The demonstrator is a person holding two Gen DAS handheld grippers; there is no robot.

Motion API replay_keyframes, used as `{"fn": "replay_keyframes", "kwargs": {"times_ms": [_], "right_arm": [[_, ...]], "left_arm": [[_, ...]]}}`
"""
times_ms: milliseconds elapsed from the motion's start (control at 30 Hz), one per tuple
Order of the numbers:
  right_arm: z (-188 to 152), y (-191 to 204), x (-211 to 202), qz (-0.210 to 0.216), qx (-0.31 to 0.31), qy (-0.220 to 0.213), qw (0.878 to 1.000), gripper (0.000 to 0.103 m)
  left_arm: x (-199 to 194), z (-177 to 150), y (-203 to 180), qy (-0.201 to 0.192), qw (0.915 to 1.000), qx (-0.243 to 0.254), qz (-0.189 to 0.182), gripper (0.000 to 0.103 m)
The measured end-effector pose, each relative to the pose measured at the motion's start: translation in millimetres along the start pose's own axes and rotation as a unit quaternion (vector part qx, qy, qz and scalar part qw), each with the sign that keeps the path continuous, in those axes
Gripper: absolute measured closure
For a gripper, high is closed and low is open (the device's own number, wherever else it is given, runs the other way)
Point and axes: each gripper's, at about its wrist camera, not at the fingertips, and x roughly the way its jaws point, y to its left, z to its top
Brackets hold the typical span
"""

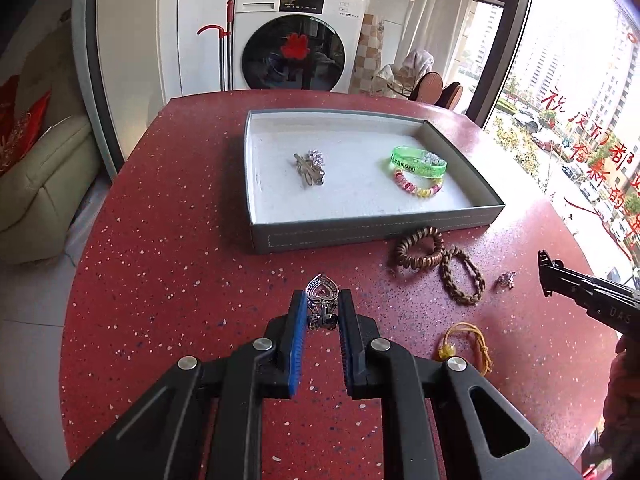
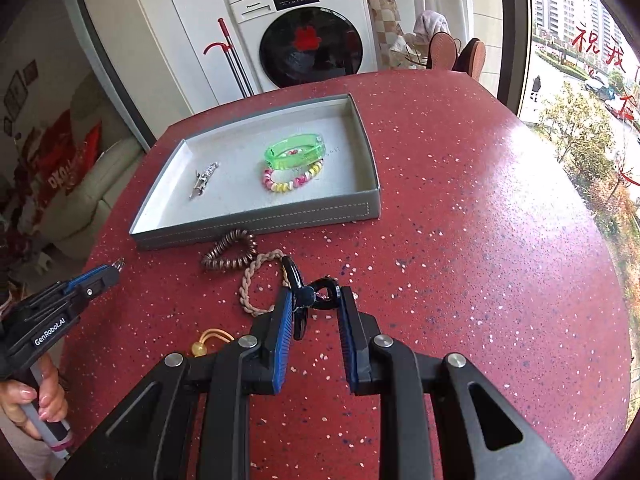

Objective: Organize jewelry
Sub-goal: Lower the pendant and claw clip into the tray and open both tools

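Tray holds brooch, green bangle, beaded bracelet; left tongs clamp silver ring, right tongs clamp black clip.

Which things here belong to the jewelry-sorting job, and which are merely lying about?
Job:
tray
silver clip
green bangle
pink-yellow bead bracelet
brown coil bracelet
braided bracelet
yellow cord bracelet
heart ring, in left gripper
black clip, in right gripper

Lying about:
washing machine
sofa
mop
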Motion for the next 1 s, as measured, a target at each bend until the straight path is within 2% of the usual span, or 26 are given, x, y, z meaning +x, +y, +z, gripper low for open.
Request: {"fn": "replay_keyframes", "kwargs": {"times_ms": [233, 367, 567, 733, 833, 1000], "right_arm": [[44, 23, 12, 0.009, -0.025, -0.010, 1.000, 0.079], [68, 30, 32, 0.013, -0.032, 0.000, 0.999, 0.079], [92, 32, 74, -0.002, -0.042, 0.044, 0.998, 0.079], [100, 25, 110, -0.002, -0.032, 0.086, 0.996, 0.079], [104, 20, 126, -0.006, -0.023, 0.094, 0.995, 0.079], [116, 15, 142, -0.013, -0.014, 0.085, 0.996, 0.079]], "left_arm": [[3, 39, -13, -0.022, 0.9994, 0.028, 0.001, 0.069], [15, 60, -14, -0.028, 0.9991, 0.031, 0.006, 0.069], [47, 83, -8, -0.003, 0.9996, 0.026, 0.009, 0.069], [81, 90, -2, 0.035, 0.9990, 0.024, 0.014, 0.069], [100, 93, -3, 0.051, 0.9982, 0.026, 0.015, 0.069], [120, 98, -4, 0.054, 0.9975, 0.033, 0.031, 0.069]]}}
